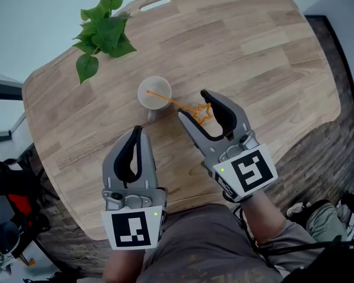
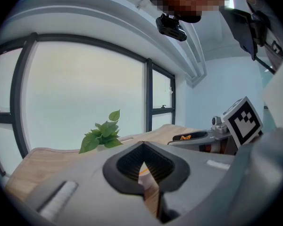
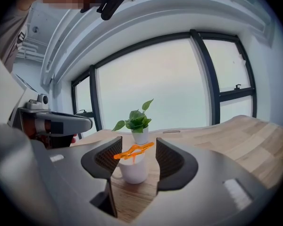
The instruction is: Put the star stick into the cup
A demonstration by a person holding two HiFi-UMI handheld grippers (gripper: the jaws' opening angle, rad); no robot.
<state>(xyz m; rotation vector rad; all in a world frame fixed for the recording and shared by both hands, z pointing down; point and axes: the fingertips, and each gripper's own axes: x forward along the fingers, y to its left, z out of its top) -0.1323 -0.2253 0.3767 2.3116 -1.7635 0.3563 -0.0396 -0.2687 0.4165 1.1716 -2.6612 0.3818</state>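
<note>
— Right gripper (image 1: 192, 104)?
— Jaws apart. The star tip of the thin orange stick (image 1: 202, 112) lies between them, and its plain end rests inside the round white cup (image 3: 132, 171). Left gripper (image 1: 138, 130): jaws together, empty.
— Counts?
— One stick, one cup, one leafy green plant (image 1: 103, 28), one pale wooden table (image 1: 253, 58).

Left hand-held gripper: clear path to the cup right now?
Probably yes. The cup sits just ahead of the left hand-held gripper, nothing between them; the stick leans away to the right. The left jaws are shut and would need opening.
</note>
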